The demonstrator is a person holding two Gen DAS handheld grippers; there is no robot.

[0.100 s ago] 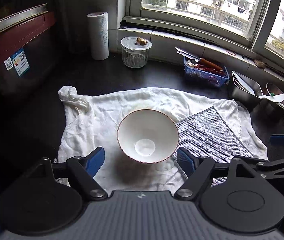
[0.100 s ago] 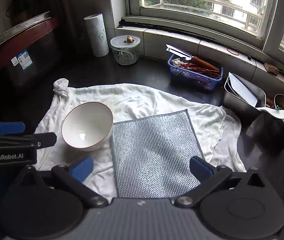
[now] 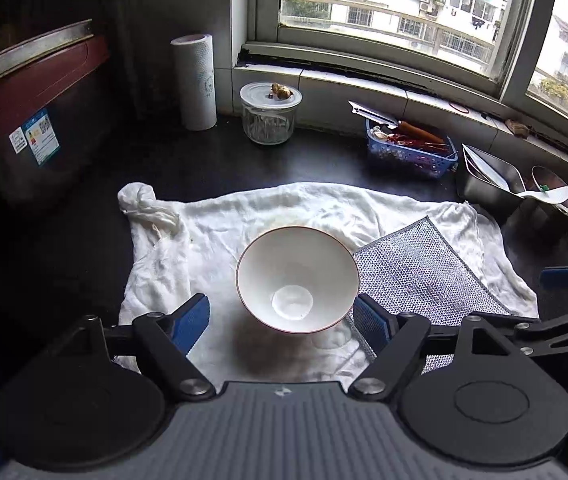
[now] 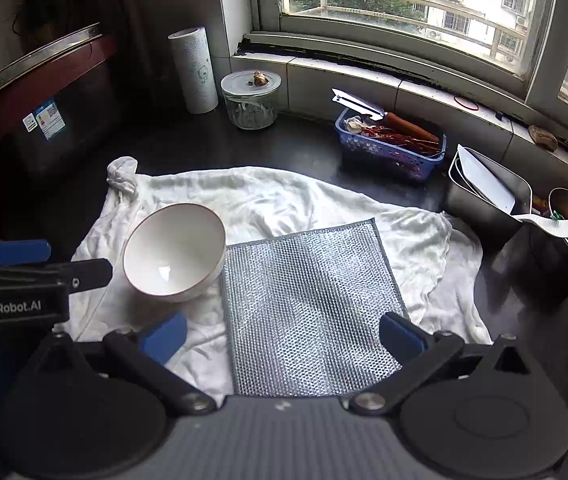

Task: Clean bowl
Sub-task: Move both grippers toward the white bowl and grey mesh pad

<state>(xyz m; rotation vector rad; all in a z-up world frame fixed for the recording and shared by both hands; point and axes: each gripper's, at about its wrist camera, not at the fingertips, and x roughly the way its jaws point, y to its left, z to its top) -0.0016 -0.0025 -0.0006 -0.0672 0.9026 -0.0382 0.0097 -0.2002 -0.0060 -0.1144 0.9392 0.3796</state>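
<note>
A white bowl (image 3: 297, 278) with a thin brown rim stands upright on a white cloth (image 3: 244, 208); it also shows in the right wrist view (image 4: 174, 254). A silver mesh dishcloth (image 4: 307, 308) lies flat on the cloth just right of the bowl, and also shows in the left wrist view (image 3: 423, 272). My left gripper (image 3: 282, 320) is open and empty, its blue pads on either side of the bowl's near edge, above the cloth. My right gripper (image 4: 282, 336) is open and empty, over the near part of the mesh dishcloth.
At the back stand a paper towel roll (image 3: 195, 82), a lidded glass jar (image 3: 270, 114) and a blue basket (image 3: 409, 150) of utensils. Steel containers with a white spoon (image 3: 515, 188) stand at the right. A dark appliance (image 3: 24, 120) stands at the left.
</note>
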